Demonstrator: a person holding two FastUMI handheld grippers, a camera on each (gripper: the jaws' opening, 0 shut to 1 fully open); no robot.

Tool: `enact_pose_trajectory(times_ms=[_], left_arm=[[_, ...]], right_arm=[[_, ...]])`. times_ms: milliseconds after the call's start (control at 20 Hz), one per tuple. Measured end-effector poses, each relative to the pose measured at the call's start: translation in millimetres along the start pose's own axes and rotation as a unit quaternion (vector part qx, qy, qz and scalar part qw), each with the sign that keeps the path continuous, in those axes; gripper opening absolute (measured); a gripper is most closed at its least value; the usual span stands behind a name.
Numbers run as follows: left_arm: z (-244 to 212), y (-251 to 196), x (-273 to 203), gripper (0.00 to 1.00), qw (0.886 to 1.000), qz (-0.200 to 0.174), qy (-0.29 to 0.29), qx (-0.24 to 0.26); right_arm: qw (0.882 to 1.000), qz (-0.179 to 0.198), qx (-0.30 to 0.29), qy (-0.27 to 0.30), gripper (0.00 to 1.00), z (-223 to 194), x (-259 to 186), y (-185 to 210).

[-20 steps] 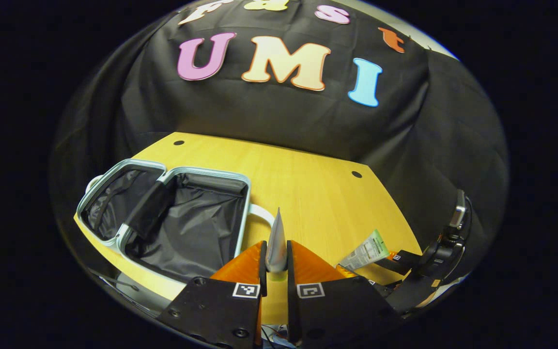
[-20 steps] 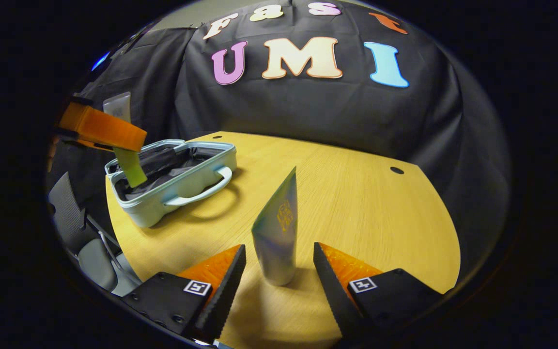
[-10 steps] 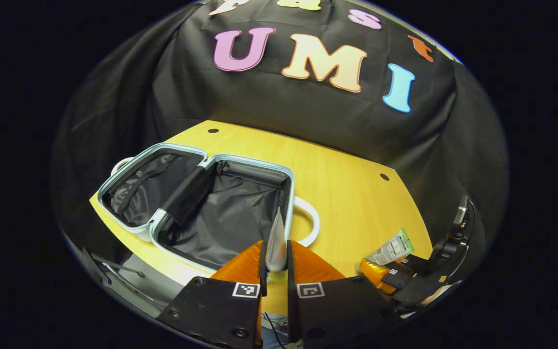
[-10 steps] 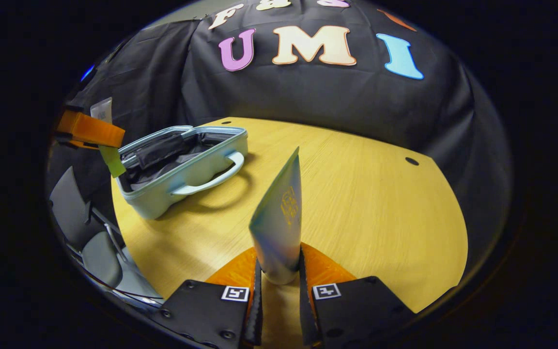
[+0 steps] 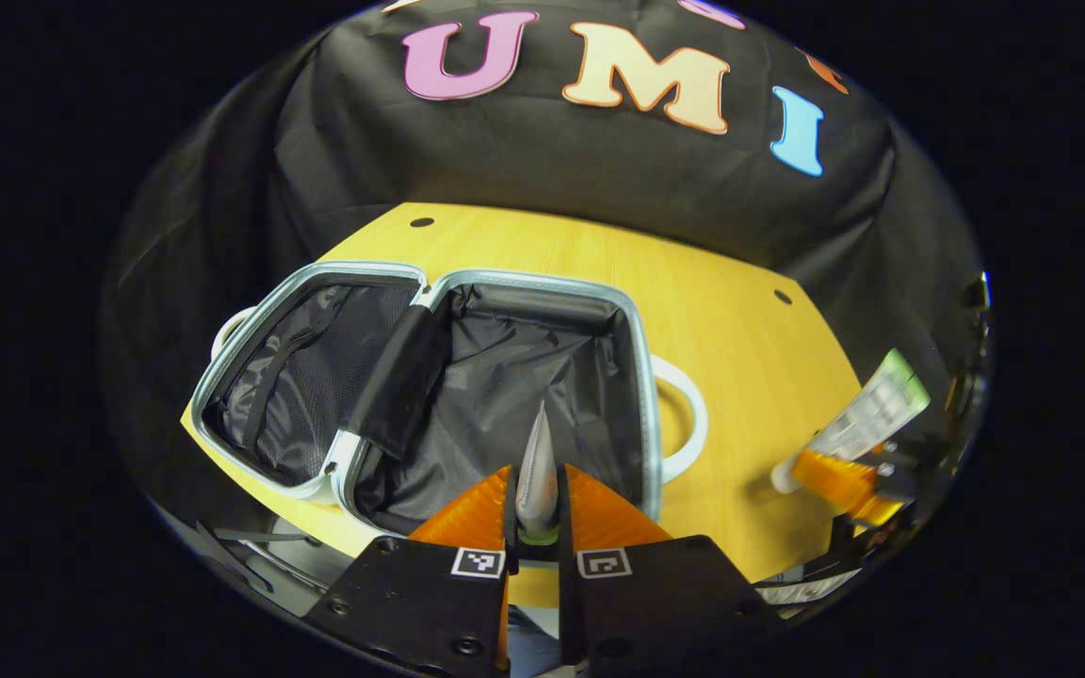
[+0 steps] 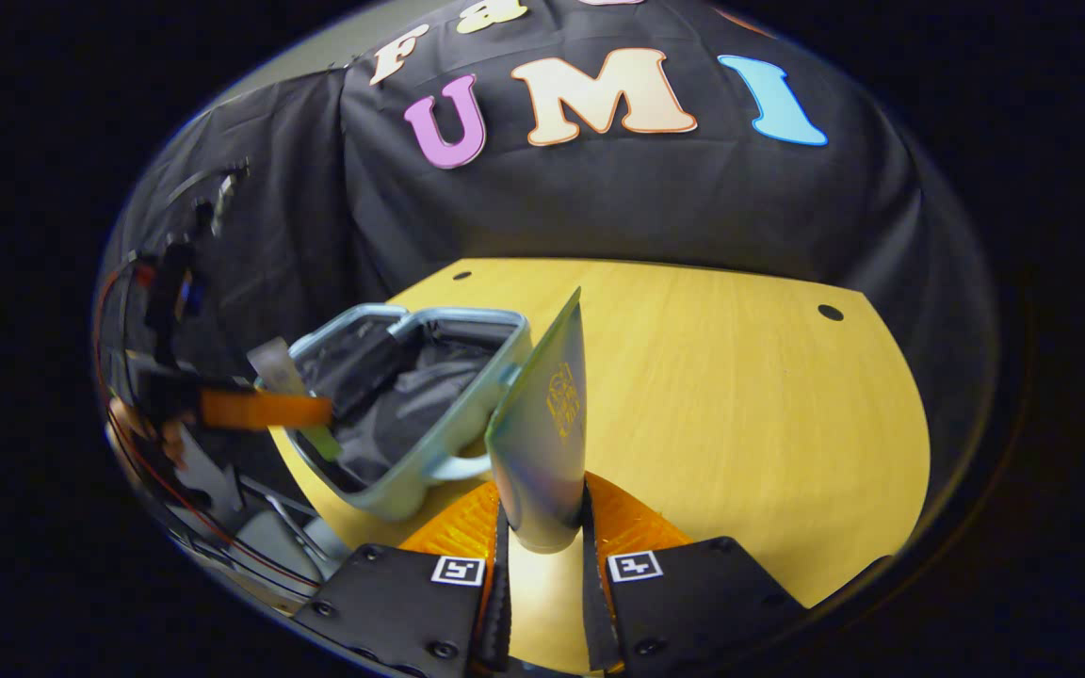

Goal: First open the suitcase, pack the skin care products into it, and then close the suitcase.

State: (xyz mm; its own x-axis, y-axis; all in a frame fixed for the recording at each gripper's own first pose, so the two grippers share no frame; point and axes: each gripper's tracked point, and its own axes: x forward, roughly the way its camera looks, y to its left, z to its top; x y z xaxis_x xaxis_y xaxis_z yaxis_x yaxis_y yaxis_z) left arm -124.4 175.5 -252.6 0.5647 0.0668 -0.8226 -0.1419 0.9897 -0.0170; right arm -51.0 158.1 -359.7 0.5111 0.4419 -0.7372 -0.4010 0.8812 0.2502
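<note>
Suitcase [image 5: 467, 377]: lies flat and open on the yellow surface [image 5: 740, 377], both halves showing dark lining; it sits just beyond the left tongs in the left gripper view and at near left in the right gripper view [image 6: 411, 414].
Left tongs [image 5: 537, 504]: pressed together on a silver tube [image 5: 536, 466], pinching it near its cap end.
Silver tube, long axis: runs forward along the fingers, its flat crimped end pointing away; in the right gripper view it shows as a pale tube [image 6: 293, 400] held upright-tilted at the near rim of the case.
Left tongs to suitcase: the tube tip lies over the right-hand compartment [image 5: 524, 395], so the case is straight ahead and below; I judge this the nearer hand to the drop.
Right tongs [image 6: 539, 527]: pinching a second tube [image 6: 542, 424], cap end between the fingers, long axis forward and upward.
Right tongs to suitcase: the case lies to its left, with the handle [image 6: 458, 466] on the side facing it; in the left gripper view this hand's tube [image 5: 867, 419] is well off to the right of the case.
Coming move, as a judgement: lower and release the silver tube into the right compartment; the right hand must then travel leftward.
Far: black cloth wall [image 5: 542, 169] behind the surface.
</note>
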Motion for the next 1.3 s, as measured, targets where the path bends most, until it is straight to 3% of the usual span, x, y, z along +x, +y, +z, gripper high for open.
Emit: enact_pose_trajectory(times_ms=[200, 250, 500, 600, 700, 800, 850, 900, 950, 1000, 1050, 1100, 1250, 1300], left_arm=[[-11.7, 21.8, 24.4, 0.14, 0.998, 0.002, 0.063, 0.012], [-12.8, 25.9, 30.3, 0.14, 0.997, 0.003, 0.076, 0.018], [-13.6, 34.4, 53.0, 0.14, 0.995, -0.005, 0.093, 0.034], [-12.0, 38.6, 60.8, 0.14, 0.995, -0.004, 0.09, 0.045], [-8.0, 35.0, 65.8, 0.18, 0.996, -0.02, 0.08, 0.044], [-2.6, 25.9, 67.4, 0.26, 0.995, -0.052, 0.072, 0.046], [1.1, 22.1, 64.8, 0.36, 0.995, -0.065, 0.066, 0.046], [6.9, 19.3, 63.0, 0.39, 0.995, -0.076, 0.054, 0.046], [16.1, 20.9, 59.6, 0.54, 0.995, -0.077, 0.037, 0.046], [32.9, 25.8, 54.3, 0.6, 0.996, -0.073, -0.001, 0.04], [51.4, 26.7, 49.7, 0.62, 0.996, -0.081, -0.039, 0.029], [67.1, 30.8, 40.4, 0.58, 0.994, -0.089, -0.063, 0.017], [91.4, 60.8, 28.6, 0.62, 0.992, -0.09, -0.091, -0.004], [95.3, 74.9, 25.7, 0.64, 0.992, -0.084, -0.093, -0.005]], right_arm=[[1.0, 0.008, -0.016, 0.008, 0.33, 18.7, 9.4, 28.7], [1.0, 0.016, -0.02, 0.014, 0.29, 17.9, 10.5, 38.4], [0.993, 0.084, 0.008, 0.087, 0.33, 0.0, 21.1, 91.6], [0.99, 0.091, 0.012, 0.103, 0.33, -1.3, 27.4, 106.0], [0.989, 0.091, 0.003, 0.113, 0.29, -0.4, 34.7, 114.9], [0.988, 0.092, 0.007, 0.123, 0.33, -0.4, 44.7, 126.3], [0.987, 0.089, 0.01, 0.13, 0.29, -3.5, 50.3, 129.3], [0.987, 0.085, 0.015, 0.137, 0.29, -6.0, 56.5, 131.3], [0.986, 0.082, 0.02, 0.144, 0.33, -9.7, 62.9, 135.4], [0.985, 0.079, 0.027, 0.152, 0.29, -14.0, 69.5, 138.4], [0.983, 0.074, 0.034, 0.162, 0.33, -19.5, 75.3, 140.9], [0.981, 0.068, 0.042, 0.174, 0.33, -26.7, 82.7, 141.4], [0.974, 0.043, 0.068, 0.21, 0.29, -47.9, 100.2, 149.3], [0.974, 0.036, 0.073, 0.214, 0.33, -51.6, 107.1, 150.7]])
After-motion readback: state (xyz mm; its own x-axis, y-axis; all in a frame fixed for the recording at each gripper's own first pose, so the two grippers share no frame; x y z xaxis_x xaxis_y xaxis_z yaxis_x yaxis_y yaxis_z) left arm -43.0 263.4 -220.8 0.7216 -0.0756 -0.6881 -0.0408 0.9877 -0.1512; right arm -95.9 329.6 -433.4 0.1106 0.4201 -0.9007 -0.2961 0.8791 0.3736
